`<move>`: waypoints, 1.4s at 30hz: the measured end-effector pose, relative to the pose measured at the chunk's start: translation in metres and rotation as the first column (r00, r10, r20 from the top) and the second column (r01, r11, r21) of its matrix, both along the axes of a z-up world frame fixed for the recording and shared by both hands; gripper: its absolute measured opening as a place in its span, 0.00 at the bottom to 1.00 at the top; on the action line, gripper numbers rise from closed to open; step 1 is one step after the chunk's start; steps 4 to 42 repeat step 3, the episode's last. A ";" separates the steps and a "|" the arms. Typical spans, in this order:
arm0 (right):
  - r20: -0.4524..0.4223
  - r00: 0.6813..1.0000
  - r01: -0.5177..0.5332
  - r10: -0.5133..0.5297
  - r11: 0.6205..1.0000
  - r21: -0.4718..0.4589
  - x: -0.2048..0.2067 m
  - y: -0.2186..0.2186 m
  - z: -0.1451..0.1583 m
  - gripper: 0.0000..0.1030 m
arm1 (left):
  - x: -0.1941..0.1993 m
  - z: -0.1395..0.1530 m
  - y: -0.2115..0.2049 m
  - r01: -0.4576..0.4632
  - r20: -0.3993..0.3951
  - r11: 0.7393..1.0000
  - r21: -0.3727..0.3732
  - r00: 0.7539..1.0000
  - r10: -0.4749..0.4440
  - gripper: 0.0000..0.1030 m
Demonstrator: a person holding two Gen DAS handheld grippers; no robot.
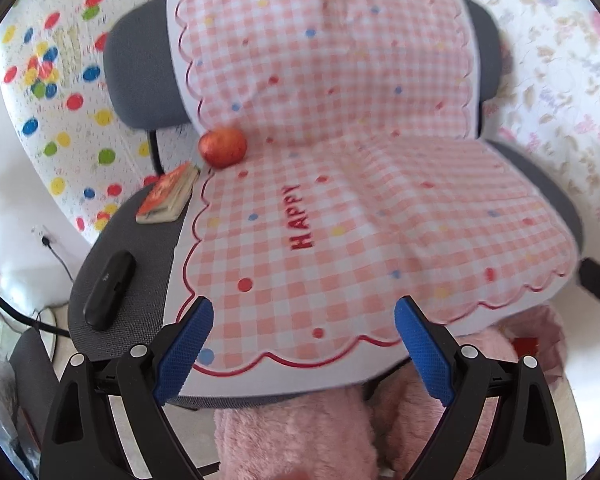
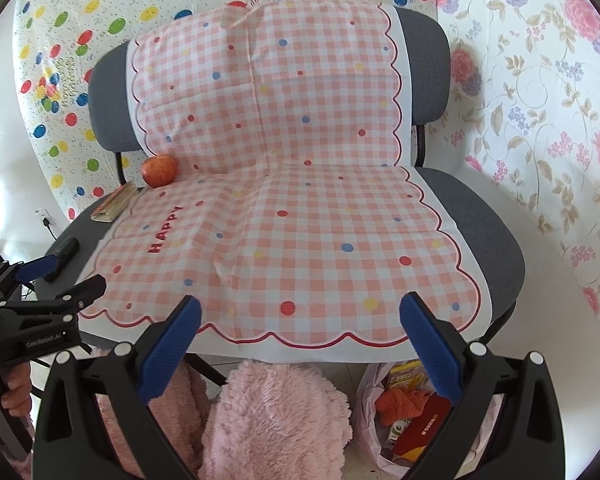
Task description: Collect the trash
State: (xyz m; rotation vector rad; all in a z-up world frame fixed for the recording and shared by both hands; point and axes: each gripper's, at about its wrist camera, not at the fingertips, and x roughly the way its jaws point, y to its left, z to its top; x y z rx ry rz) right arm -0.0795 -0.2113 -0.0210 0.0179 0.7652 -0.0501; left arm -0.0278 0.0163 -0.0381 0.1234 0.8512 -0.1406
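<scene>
Right view only: your trash bag (image 2: 404, 412) sat under the chair (image 2: 480, 216).
Grippers: left gripper (image 1: 304, 332) and right gripper (image 2: 300, 328) both spread, empty.
Seat: apple (image 1: 223, 147), black case (image 1: 109, 289).

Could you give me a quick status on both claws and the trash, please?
Left claw open, empty. Right claw open, empty. Trash bag on floor under chair, holding wrappers. Apple, small book, black case on seat.

Trash bag (image 2: 374, 380) — partly behind gripper finger
</scene>
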 end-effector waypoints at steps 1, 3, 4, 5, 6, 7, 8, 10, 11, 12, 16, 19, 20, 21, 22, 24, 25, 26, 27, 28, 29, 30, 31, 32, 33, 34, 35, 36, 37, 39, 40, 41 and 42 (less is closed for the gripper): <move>-0.011 1.000 0.010 -0.010 1.000 -0.006 0.005 -0.005 -0.004 0.94 | 0.009 -0.007 0.005 -0.014 -0.015 1.000 0.001 1.000 0.014 0.89; -0.033 0.999 0.039 -0.040 0.999 -0.011 0.016 -0.020 -0.012 0.94 | 0.033 -0.018 0.015 -0.037 -0.025 0.999 0.015 0.999 0.038 0.89; -0.033 0.999 0.039 -0.040 0.999 -0.011 0.016 -0.020 -0.012 0.94 | 0.033 -0.018 0.015 -0.037 -0.025 0.999 0.015 0.999 0.038 0.89; -0.033 0.999 0.039 -0.040 0.999 -0.011 0.016 -0.020 -0.012 0.94 | 0.033 -0.018 0.015 -0.037 -0.025 0.999 0.015 0.999 0.038 0.89; -0.033 0.999 0.039 -0.040 0.999 -0.011 0.016 -0.020 -0.012 0.94 | 0.033 -0.018 0.015 -0.037 -0.025 0.999 0.015 0.999 0.038 0.89; -0.033 0.999 0.039 -0.040 0.999 -0.011 0.016 -0.020 -0.012 0.94 | 0.033 -0.018 0.015 -0.037 -0.025 0.999 0.015 0.999 0.038 0.89; -0.033 0.999 0.039 -0.040 0.999 -0.011 0.016 -0.020 -0.012 0.94 | 0.033 -0.018 0.015 -0.037 -0.025 0.999 0.015 0.999 0.038 0.89; -0.033 0.999 0.039 -0.040 0.999 -0.011 0.016 -0.020 -0.012 0.94 | 0.033 -0.018 0.015 -0.037 -0.025 0.999 0.015 0.999 0.038 0.89; -0.033 0.999 0.039 -0.040 0.999 -0.011 0.016 -0.020 -0.012 0.94 | 0.033 -0.018 0.015 -0.037 -0.025 0.999 0.015 0.999 0.038 0.89; -0.033 0.999 0.039 -0.040 0.999 -0.011 0.016 -0.020 -0.012 0.94 | 0.033 -0.018 0.015 -0.037 -0.025 0.999 0.015 0.999 0.038 0.89; -0.033 0.999 0.039 -0.040 0.999 -0.011 0.016 -0.020 -0.012 0.94 | 0.033 -0.018 0.015 -0.037 -0.025 0.999 0.015 0.999 0.038 0.89; -0.033 0.999 0.039 -0.040 0.999 -0.011 0.016 -0.020 -0.012 0.94 | 0.033 -0.018 0.015 -0.037 -0.025 0.999 0.015 0.999 0.038 0.89; -0.033 0.999 0.039 -0.040 0.999 -0.011 0.016 -0.020 -0.012 0.94 | 0.033 -0.018 0.015 -0.037 -0.025 0.999 0.015 0.999 0.038 0.89; -0.033 0.999 0.039 -0.040 0.999 -0.011 0.016 -0.020 -0.012 0.94 | 0.033 -0.018 0.015 -0.037 -0.025 0.999 0.015 0.999 0.038 0.89; -0.033 0.999 0.039 -0.040 0.999 -0.011 0.016 -0.020 -0.012 0.94 | 0.033 -0.018 0.015 -0.037 -0.025 0.999 0.015 0.999 0.038 0.89; -0.033 0.999 0.039 -0.040 0.999 -0.011 0.016 -0.020 -0.012 0.94 | 0.033 -0.018 0.015 -0.037 -0.025 0.999 0.015 0.999 0.038 0.89; -0.033 0.999 0.039 -0.040 0.999 -0.011 0.016 -0.020 -0.012 0.94 | 0.033 -0.018 0.015 -0.037 -0.025 0.999 0.015 0.999 0.038 0.89; -0.033 0.999 0.039 -0.040 0.999 -0.011 0.016 -0.020 -0.012 0.94 | 0.033 -0.018 0.015 -0.037 -0.025 0.999 0.015 0.999 0.038 0.89; -0.033 0.999 0.039 -0.040 0.999 -0.011 0.016 -0.020 -0.012 0.94 | 0.033 -0.018 0.015 -0.037 -0.025 0.999 0.015 0.999 0.038 0.89; -0.033 0.999 0.039 -0.040 0.999 -0.011 0.016 -0.020 -0.012 0.94 | 0.033 -0.018 0.015 -0.037 -0.025 0.999 0.015 0.999 0.038 0.89; -0.033 0.999 0.039 -0.040 0.999 -0.011 0.016 -0.020 -0.012 0.94 | 0.033 -0.018 0.015 -0.037 -0.025 0.999 0.015 0.999 0.038 0.89; -0.033 0.999 0.039 -0.040 0.999 -0.011 0.016 -0.020 -0.012 0.94 | 0.033 -0.018 0.015 -0.037 -0.025 0.999 0.015 0.999 0.038 0.89; -0.033 0.999 0.039 -0.040 0.999 -0.011 0.016 -0.020 -0.012 0.94 | 0.033 -0.018 0.015 -0.037 -0.025 0.999 0.015 0.999 0.038 0.89; -0.033 0.999 0.039 -0.040 0.999 -0.011 0.016 -0.020 -0.012 0.94 | 0.033 -0.018 0.015 -0.037 -0.025 0.999 0.015 0.999 0.038 0.89; -0.033 0.999 0.039 -0.040 0.999 -0.011 0.016 -0.020 -0.012 0.94 | 0.033 -0.018 0.015 -0.037 -0.025 0.999 0.015 0.999 0.038 0.89; -0.033 0.999 0.039 -0.040 0.999 -0.011 0.016 -0.020 -0.012 0.94 | 0.033 -0.018 0.015 -0.037 -0.025 0.999 0.015 0.999 0.038 0.89; -0.033 0.999 0.039 -0.040 0.999 -0.011 0.016 -0.020 -0.012 0.94 | 0.033 -0.018 0.015 -0.037 -0.025 0.999 0.015 0.999 0.038 0.89; -0.033 0.999 0.039 -0.040 0.999 -0.011 0.016 -0.020 -0.012 0.94 | 0.033 -0.018 0.015 -0.037 -0.025 0.999 0.015 0.999 0.038 0.89; -0.033 0.999 0.039 -0.040 0.999 -0.011 0.016 -0.020 -0.012 0.94 | 0.033 -0.018 0.015 -0.037 -0.025 0.999 0.015 0.999 0.038 0.89; -0.033 0.999 0.039 -0.040 0.999 -0.011 0.016 -0.020 -0.012 0.94 | 0.033 -0.018 0.015 -0.037 -0.025 0.999 0.015 0.999 0.038 0.89; -0.033 0.999 0.039 -0.040 0.999 -0.011 0.016 -0.020 -0.012 0.94 | 0.033 -0.018 0.015 -0.037 -0.025 0.999 0.015 0.999 0.038 0.89; -0.033 0.999 0.039 -0.040 0.999 -0.011 0.016 -0.020 -0.012 0.94 | 0.033 -0.018 0.015 -0.037 -0.025 0.999 0.015 0.999 0.038 0.89; -0.033 0.999 0.039 -0.040 0.999 -0.011 0.016 -0.020 -0.012 0.94 | 0.033 -0.018 0.015 -0.037 -0.025 0.999 0.015 0.999 0.038 0.89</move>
